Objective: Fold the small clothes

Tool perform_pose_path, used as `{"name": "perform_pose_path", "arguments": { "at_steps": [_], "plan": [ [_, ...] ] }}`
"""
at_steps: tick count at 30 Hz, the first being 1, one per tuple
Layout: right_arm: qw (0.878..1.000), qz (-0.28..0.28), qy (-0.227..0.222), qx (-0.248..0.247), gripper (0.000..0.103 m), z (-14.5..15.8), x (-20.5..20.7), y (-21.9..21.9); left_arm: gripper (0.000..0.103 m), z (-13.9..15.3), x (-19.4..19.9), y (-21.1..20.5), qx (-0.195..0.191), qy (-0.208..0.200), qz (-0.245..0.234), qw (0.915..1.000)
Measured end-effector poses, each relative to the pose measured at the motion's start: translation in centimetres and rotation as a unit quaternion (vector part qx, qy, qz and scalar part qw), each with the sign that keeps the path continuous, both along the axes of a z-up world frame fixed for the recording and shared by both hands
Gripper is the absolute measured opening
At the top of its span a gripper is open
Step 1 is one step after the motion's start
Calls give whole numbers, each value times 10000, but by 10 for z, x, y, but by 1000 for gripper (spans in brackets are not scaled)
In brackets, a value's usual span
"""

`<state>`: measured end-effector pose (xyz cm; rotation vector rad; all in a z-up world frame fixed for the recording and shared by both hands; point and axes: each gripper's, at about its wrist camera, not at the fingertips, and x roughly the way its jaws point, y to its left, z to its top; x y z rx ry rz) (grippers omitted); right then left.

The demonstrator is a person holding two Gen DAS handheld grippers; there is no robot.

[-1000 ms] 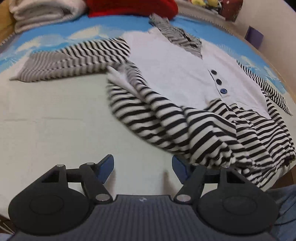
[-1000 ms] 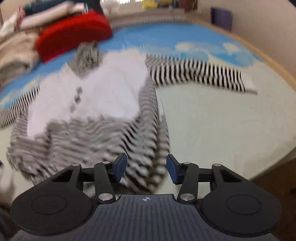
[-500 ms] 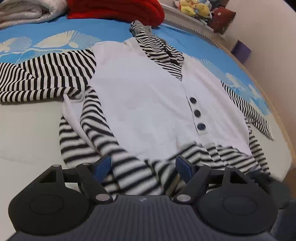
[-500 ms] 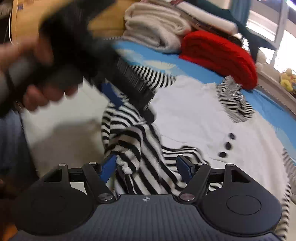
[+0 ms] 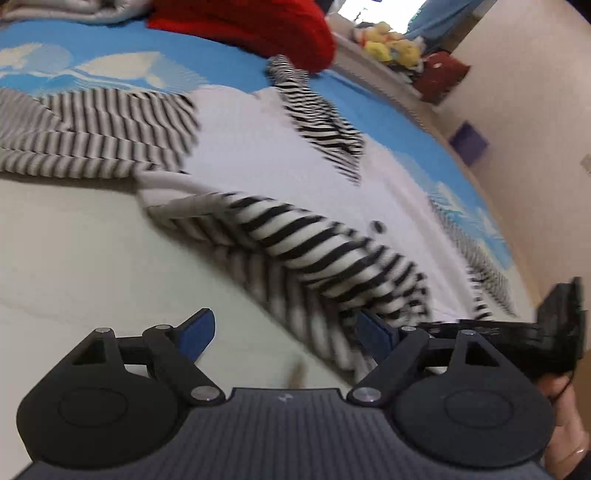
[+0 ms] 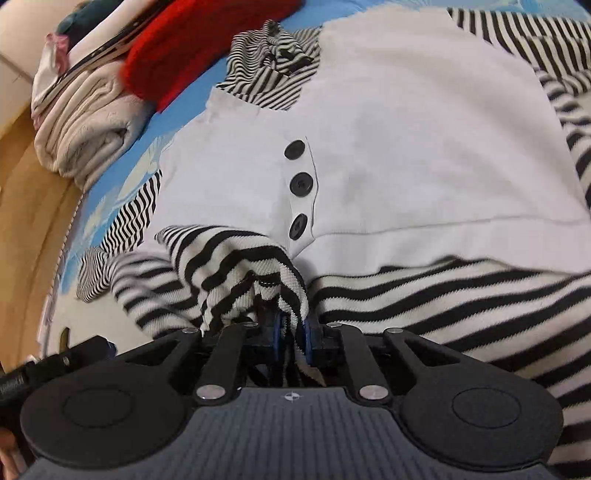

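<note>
Right hand-held gripper [image 6: 291,334] pinches the striped hem [image 6: 255,273]; left hand-held gripper [image 5: 282,332] spread; red knit [image 6: 207,48] beyond.

We are looking at a bedroom in a home. We are seeing a bed [image 5: 74,258] with a blue sheet [image 5: 229,74] that has white clouds on it. Soft folded clothes [image 6: 88,122] and a red knit thing [image 5: 251,22] are lying at 12 o'clock. Yellow plush toys [image 5: 388,44] are sitting on a ledge at 1 o'clock. A plain wall [image 5: 535,92] is standing at 2 o'clock.
</note>
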<state>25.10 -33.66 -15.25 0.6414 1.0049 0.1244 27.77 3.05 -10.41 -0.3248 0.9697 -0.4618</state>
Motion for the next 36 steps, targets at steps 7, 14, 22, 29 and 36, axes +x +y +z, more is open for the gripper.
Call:
{"name": "perform_pose_path", "arguments": {
  "at_steps": [7,14,22,29,36],
  "plan": [
    [9985,499,-184,-152,13,8,-2,12,87,-13,14,-28,-966,460,-7,9943],
    [9960,882,-164,-7,21,11,-19,14,9,-25,17,-64,-645,584,-128,9961],
    [9946,-235,-975,257,57,53,-65,-70,10,15,-54,18,711,843,-211,9937],
    [9890,-1385,-519,-97,58,44,-123,-129,12,-30,-67,65,321,1344,246,9901],
    [9914,-1213,-320,-371,75,34,-136,-92,89,-16,-68,53,75,1092,365,9933]
  ]
}}
